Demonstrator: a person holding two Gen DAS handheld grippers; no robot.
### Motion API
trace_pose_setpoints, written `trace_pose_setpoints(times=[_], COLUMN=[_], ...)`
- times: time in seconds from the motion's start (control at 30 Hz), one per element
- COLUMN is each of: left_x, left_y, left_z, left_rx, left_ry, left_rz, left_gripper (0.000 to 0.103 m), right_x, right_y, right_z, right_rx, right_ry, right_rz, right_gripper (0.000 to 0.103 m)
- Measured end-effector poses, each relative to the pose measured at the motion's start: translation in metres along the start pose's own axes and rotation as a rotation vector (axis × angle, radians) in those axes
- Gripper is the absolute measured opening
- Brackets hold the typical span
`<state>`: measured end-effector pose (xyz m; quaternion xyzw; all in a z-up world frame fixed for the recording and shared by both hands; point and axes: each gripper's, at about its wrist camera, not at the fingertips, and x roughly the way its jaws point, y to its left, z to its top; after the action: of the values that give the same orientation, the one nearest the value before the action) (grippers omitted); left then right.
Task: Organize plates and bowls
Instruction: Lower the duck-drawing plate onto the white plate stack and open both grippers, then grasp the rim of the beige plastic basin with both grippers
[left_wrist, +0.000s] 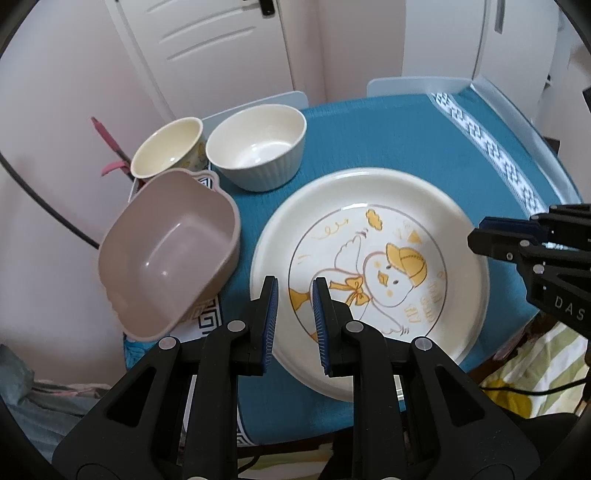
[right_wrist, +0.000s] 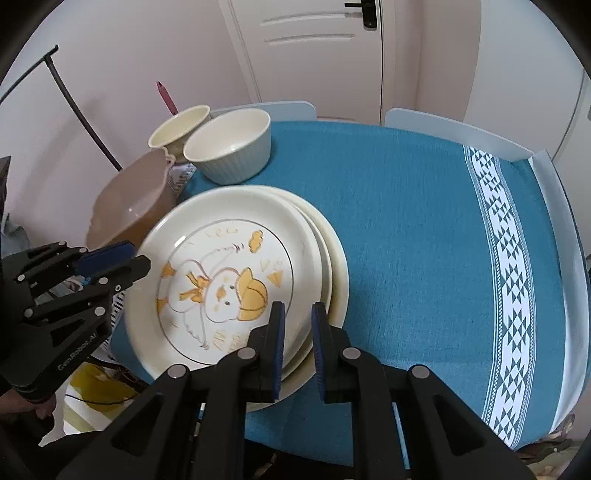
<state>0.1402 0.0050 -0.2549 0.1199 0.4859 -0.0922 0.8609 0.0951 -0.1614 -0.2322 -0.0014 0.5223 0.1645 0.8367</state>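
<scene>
Left wrist view: the left gripper (left_wrist: 294, 291) hangs over the near rim of the duck plate (left_wrist: 369, 280), its blue pads nearly together with only a narrow gap, nothing pinched between them. That plate sits on the teal tablecloth (left_wrist: 388, 133), and the right wrist view shows it topping a stack of plates (right_wrist: 334, 266) whose lower rims peek out on the right. The right gripper (right_wrist: 298, 314) hovers above that stack's near edge, fingers almost closed and empty too. At the back left stand a ribbed white bowl (left_wrist: 256, 151), a small cream bowl (left_wrist: 168, 147) and a tilted brown bowl (left_wrist: 170, 251) overhanging the table edge.
</scene>
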Motion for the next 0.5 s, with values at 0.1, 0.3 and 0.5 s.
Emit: trace_pose_setpoints(times=[0.1,0.3,0.5], left_x=[-0.009,-0.029,-0.04], left_y=[0.004,0.015,0.043], left_z=[0.007,0.019,0.02], left_rx=[-0.042,-0.166,-0.324], left_ry=[-0.01,-0.046,-0.022], left_rz=[-0.009,0.047,0.068], left_gripper=[0.017,0.103,0.103], right_x=[-0.011,-0.024,-0.031], right_y=[0.001,-0.012,-0.014], right_z=[0.007,0.027,0.051], right_rx=[-0.002,0.003,-0.082], right_ry=[-0.012,-0.039,-0.058], right_rz=[0.026,0.099,0.164], right_gripper=[0.013,0.043,0.103])
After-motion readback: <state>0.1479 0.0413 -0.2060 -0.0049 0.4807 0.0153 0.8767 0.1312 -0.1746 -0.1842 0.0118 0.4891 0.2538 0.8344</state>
